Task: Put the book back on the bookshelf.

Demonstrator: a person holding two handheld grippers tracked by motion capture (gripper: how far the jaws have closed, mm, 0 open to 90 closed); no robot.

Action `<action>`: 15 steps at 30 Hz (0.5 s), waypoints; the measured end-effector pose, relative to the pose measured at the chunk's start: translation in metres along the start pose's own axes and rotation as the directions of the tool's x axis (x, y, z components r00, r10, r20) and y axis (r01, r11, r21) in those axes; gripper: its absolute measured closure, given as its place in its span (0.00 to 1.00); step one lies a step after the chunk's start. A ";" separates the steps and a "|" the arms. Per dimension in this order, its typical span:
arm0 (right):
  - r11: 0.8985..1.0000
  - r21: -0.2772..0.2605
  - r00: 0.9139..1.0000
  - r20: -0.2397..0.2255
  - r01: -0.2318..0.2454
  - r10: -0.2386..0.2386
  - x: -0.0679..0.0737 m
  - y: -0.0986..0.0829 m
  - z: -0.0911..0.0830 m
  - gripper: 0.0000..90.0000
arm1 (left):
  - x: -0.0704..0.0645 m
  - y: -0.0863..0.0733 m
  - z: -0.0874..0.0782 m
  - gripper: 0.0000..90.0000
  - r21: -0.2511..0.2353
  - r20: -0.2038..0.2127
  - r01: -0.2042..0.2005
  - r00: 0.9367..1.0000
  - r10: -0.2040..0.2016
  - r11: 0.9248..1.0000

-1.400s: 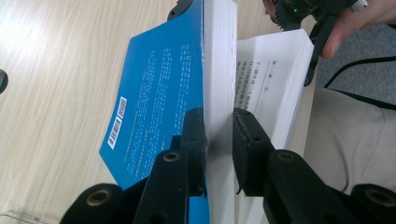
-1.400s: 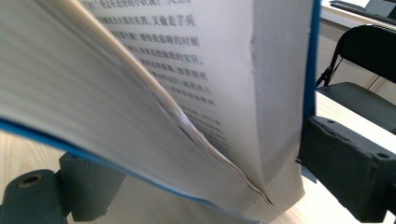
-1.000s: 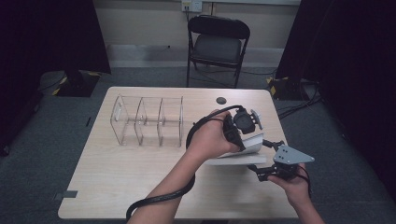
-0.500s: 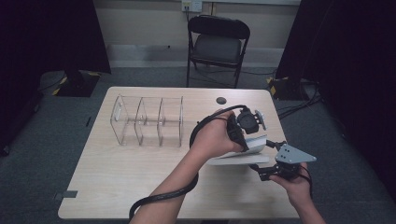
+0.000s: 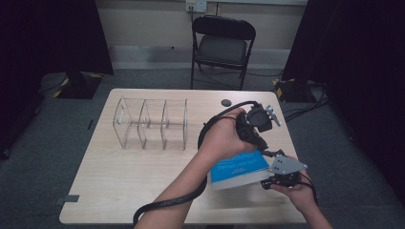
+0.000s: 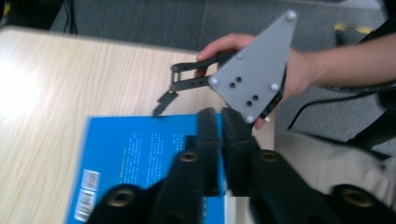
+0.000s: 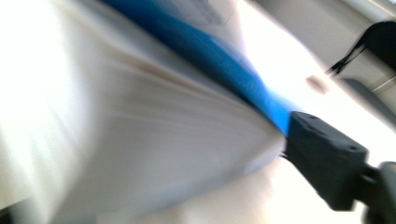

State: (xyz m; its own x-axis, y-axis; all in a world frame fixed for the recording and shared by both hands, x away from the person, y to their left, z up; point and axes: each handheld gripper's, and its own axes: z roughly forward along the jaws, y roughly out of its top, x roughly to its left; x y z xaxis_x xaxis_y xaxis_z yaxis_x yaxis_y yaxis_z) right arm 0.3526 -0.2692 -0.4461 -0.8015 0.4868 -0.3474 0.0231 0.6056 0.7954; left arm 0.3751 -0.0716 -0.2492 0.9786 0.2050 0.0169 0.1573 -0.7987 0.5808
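While the left gripper [image 6: 219, 140], jaws nearly closed, pins the blue book [image 5: 239, 168] at the table's [image 5: 119, 176] 4 o'clock, the right gripper [image 5: 267, 183], grip indiscernible, works its edge; clear divider rack [image 5: 150, 124] unfilled.

Left claw [image 6: 219, 135] closed, right claw [image 6: 161, 102] open.

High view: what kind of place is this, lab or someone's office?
Probably a lab or a recording setup rather than an office. Black curtains hang on both sides, a wooden table stands alone on grey carpet, a lone folding chair sits behind it, and cables run loose across the floor.
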 end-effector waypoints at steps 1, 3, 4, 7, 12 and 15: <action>1.000 0.007 1.000 -0.019 -0.023 0.023 0.003 -0.009 0.003 0.53 | 0.002 -0.008 0.008 0.87 0.015 0.001 0.020 1.000 -0.020 1.000; 0.981 -0.105 0.984 -0.091 -0.164 0.154 0.005 -0.030 0.003 0.97 | 0.009 -0.026 0.026 0.87 0.053 0.012 0.057 0.998 -0.057 0.997; 0.951 -0.202 0.971 -0.098 -0.232 0.216 0.005 -0.033 0.000 0.97 | 0.013 -0.036 0.037 0.85 0.073 -0.013 0.060 0.998 -0.059 0.996; 0.967 -0.179 0.984 -0.037 -0.180 0.176 0.003 -0.024 -0.004 0.83 | 0.018 -0.067 0.072 0.70 0.160 -0.042 0.051 0.998 -0.045 0.986; 0.974 -0.081 0.977 -0.010 -0.211 0.211 0.005 -0.028 0.000 0.61 | 0.015 -0.112 0.104 0.59 0.105 -0.032 0.092 0.996 -0.089 0.990; 0.975 -0.052 0.977 0.006 -0.215 0.215 0.008 -0.030 0.003 0.54 | 0.009 -0.130 0.116 0.53 0.072 0.004 0.105 0.994 -0.106 0.992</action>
State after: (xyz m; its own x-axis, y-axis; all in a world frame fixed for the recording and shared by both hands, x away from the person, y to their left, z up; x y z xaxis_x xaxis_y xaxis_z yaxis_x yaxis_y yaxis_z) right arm 0.3472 -0.2820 -0.4743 -0.7740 0.6096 -0.1712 0.1634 0.4536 0.8761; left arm 0.3790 -0.0315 -0.4188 0.9570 0.2860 -0.0479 0.2684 -0.8111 0.5197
